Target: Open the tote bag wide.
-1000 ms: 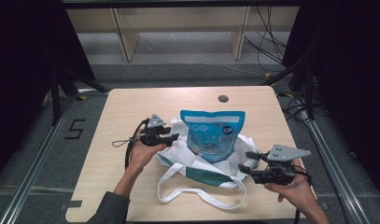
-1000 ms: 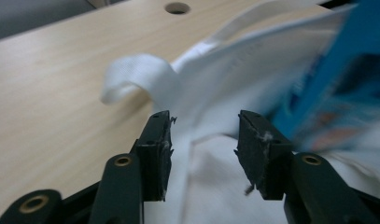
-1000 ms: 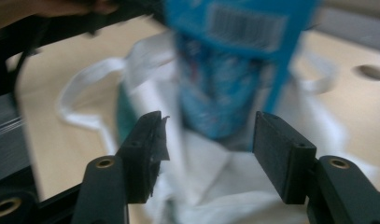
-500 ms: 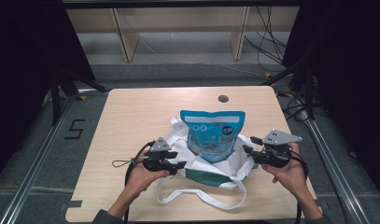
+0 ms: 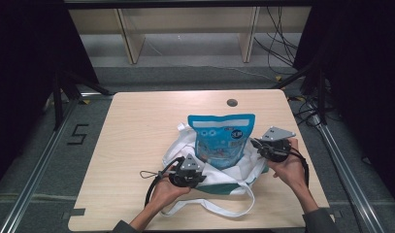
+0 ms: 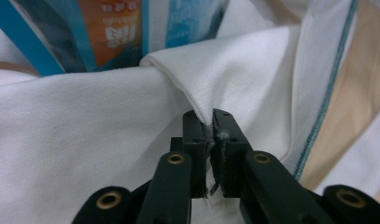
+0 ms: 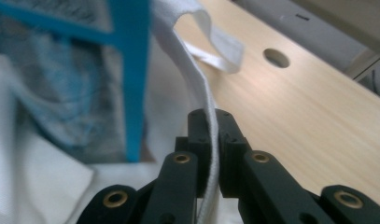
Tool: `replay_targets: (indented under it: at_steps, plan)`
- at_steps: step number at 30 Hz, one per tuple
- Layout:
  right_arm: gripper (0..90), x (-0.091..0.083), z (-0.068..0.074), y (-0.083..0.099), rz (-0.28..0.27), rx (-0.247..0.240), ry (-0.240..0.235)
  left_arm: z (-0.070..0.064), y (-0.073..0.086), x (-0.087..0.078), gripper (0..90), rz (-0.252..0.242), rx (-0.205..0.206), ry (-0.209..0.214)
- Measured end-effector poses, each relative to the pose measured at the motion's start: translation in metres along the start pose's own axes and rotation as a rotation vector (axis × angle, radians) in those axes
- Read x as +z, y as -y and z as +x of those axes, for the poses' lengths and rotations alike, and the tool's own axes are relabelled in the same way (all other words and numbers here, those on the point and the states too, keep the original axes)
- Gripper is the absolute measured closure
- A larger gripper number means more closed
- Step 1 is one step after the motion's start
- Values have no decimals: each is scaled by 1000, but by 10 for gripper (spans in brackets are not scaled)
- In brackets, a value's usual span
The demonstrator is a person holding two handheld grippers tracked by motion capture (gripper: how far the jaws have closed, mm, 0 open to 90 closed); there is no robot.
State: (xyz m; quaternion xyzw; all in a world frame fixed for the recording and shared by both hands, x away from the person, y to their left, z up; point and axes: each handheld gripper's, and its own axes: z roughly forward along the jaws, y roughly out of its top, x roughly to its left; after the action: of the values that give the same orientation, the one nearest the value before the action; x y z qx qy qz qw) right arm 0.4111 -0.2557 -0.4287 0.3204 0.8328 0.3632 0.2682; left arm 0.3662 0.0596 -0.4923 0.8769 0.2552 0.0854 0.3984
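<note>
White tote bag [image 5: 219, 172] lying on the worktop [image 5: 137, 131], blue snack pouch [image 5: 220, 141] standing in its mouth. Left gripper [image 6: 210, 122]: jaws clamped on a fold of the bag's near edge. Right gripper [image 7: 209, 116]: jaws pinched on the bag's rim, apparently its right side.

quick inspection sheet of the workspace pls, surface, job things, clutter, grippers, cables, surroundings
surface: wooden table, round hole near far edge
job's things: white tote bag with blue pouch standing in it
clutter: nothing seen
grippers: left gripper shut on bag's rim; right gripper shut on bag's rim at the other side
cables: black gripper cable by the left hand; floor cables beyond the table
surroundings: shelf legs, dark curtains
</note>
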Motion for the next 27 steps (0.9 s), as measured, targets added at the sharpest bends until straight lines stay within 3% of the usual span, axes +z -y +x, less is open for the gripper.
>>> replay_targets:
  at_steps: [1, 2, 3, 4, 5, 6, 7, 8, 9, 10, 11, 12, 13, 16, 18, 19, 20, 21, 22, 23, 24, 25, 26, 27]
  plan:
    - [873, 0, 0, 0, 0, 0, 0, 0, 0, 0, 852, 0, 0, 0]
    - [876, -1, -9, -1, -9, 21, 31, -2, 2, -1, 857, -1, 3, 3]
    - [876, -1, -9, -1, -9, 21, 31, -3, 3, -3, 857, 11, 28, -2]
    - [876, 4, -19, 0, -23, 48, 48, -7, 7, -4, 859, 9, 34, -4]
    - [876, 4, -19, 0, -23, 48, 48, -7, 7, -4, 860, 9, 34, -4]
    - [877, 8, -24, 1, -20, 79, 58, -7, 9, -4, 860, 32, 55, -12]
    - [876, 14, -29, 4, -5, 93, 62, -9, 11, -2, 861, 25, 43, -11]
    - [876, 31, -35, 12, 38, 128, 67, -10, 12, 2, 862, 42, 51, -9]
    - [876, 31, -35, 12, 38, 128, 67, -10, 12, 2, 862, 42, 51, -9]
    - [876, 52, -36, 24, 132, 127, 60, -10, 12, 3, 862, 63, 79, -25]
    - [876, 52, -36, 24, 132, 127, 60, -10, 12, 3, 862, 63, 79, -25]
    - [880, 72, -35, 39, 188, 130, 57, -10, 13, 4, 862, 59, 77, -18]
    - [880, 72, -35, 39, 188, 130, 57, -10, 13, 4, 862, 59, 77, -18]
    - [879, 76, -37, 44, 184, 202, 28, -7, 14, 4, 855, 77, 81, -14]
    - [878, 77, -38, 46, 169, 176, 38, -6, 14, 4, 850, 73, 61, -15]
    - [863, 76, -37, 44, 180, 194, 31, -7, 11, -2, 803, 57, 61, -30]
    - [819, 75, -38, 44, 177, 168, 34, -6, 8, -7, 753, 37, 52, -29]
    - [714, 73, -40, 44, 173, 185, 47, -5, 5, -12, 696, -2, 26, -25]
    - [616, 70, -41, 41, 168, 257, 58, -2, 2, -20, 658, -28, 14, -27]
    - [586, 65, -44, 40, 165, 269, 59, 0, -1, -27, 612, -58, -5, -15]
    - [586, 65, -44, 40, 165, 269, 59, 0, -1, -27, 581, -58, -5, -15]
    - [562, 60, -48, 39, 127, 260, 50, 2, -4, -34, 581, -91, -28, -15]
    - [517, 41, -50, 32, 78, 246, 40, 4, -8, -41, 532, -134, -32, -19]
    - [493, 29, -49, 26, 65, 248, 38, 10, -13, -54, 534, -195, -26, -53]
